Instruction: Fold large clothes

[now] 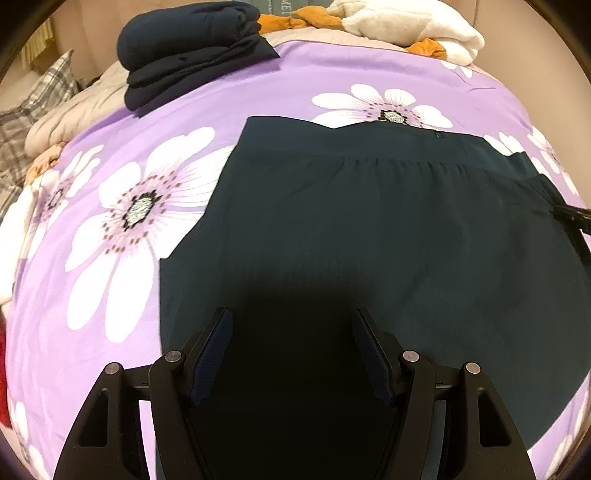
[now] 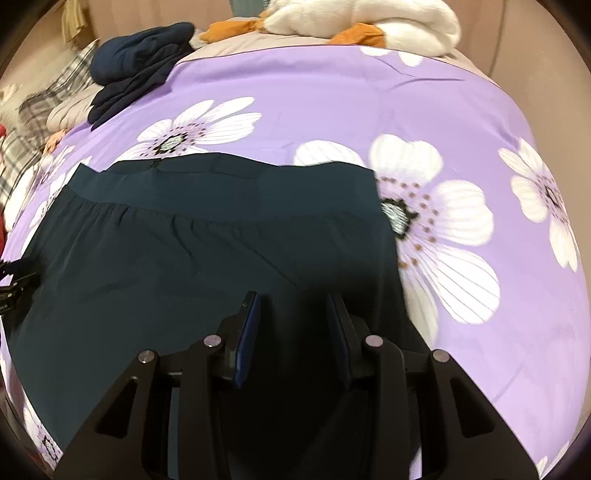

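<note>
Left wrist view: the left gripper point(image 1: 291, 317) hangs over a dark teal skirt point(image 1: 369, 229) spread flat on the purple floral bedsheet point(image 1: 295, 85), jaws apart, nothing between them; folded navy clothes point(image 1: 184, 51) lie beyond. Right wrist view: the right gripper point(image 2: 293, 302) hovers above the skirt point(image 2: 184, 251), jaws narrowly apart and empty; a white plush toy point(image 2: 369, 22) lies at the far edge.

A bed under a purple flowered cover point(image 1: 295, 85) carries a dark garment point(image 1: 369, 229) spread flat; folded navy clothes point(image 1: 192, 51) and a white plush toy point(image 1: 406, 26) lie at its far edge

Dark garment point(image 1: 369, 229) lower part hidden behind gripper; plush toy point(image 2: 369, 22) cut off at top edge.
</note>
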`<state>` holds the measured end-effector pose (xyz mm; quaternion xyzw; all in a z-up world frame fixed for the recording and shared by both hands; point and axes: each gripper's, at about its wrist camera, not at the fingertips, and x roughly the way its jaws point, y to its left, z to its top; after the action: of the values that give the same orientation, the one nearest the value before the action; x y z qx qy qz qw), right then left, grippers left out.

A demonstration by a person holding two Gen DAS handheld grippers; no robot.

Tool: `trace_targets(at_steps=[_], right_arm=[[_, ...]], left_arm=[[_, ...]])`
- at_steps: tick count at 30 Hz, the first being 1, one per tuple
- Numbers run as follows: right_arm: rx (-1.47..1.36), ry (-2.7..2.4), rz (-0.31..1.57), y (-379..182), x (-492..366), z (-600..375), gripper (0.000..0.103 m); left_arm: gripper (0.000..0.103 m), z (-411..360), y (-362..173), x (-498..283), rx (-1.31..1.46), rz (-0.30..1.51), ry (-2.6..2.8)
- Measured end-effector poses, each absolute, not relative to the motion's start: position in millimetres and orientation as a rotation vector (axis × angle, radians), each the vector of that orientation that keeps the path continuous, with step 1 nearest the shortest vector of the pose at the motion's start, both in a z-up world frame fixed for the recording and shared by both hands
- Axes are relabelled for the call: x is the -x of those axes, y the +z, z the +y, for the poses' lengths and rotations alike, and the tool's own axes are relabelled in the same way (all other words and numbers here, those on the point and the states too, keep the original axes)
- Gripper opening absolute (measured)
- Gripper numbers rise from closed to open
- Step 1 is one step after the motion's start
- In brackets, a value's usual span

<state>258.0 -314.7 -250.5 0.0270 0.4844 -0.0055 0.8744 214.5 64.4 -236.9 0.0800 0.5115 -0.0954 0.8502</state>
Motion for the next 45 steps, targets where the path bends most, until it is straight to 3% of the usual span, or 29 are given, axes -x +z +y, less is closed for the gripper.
trace_targets(at_steps=[11,16,31,45], right_arm=[[-0.167,-0.081,0.967,-232,-208,-332,0.041],[-0.206,-0.013,0.913,-221,-192,-313,0.052],[-0.043,0.281,0.949,-251,-204,-172,0.052],[-0.012,0.175,0.952,-263,-185,-205,0.053]], left_arm=[[0.066,59,-219,-193,-0.177,1.03,-0.205],[0.066,46,-212,-181,-0.184,0.997,-0.231],[0.066,25,-234,-167,-0.164,1.018,-0.272],[0.07,35,-240,-158,-0.133,1.011,-0.275]])
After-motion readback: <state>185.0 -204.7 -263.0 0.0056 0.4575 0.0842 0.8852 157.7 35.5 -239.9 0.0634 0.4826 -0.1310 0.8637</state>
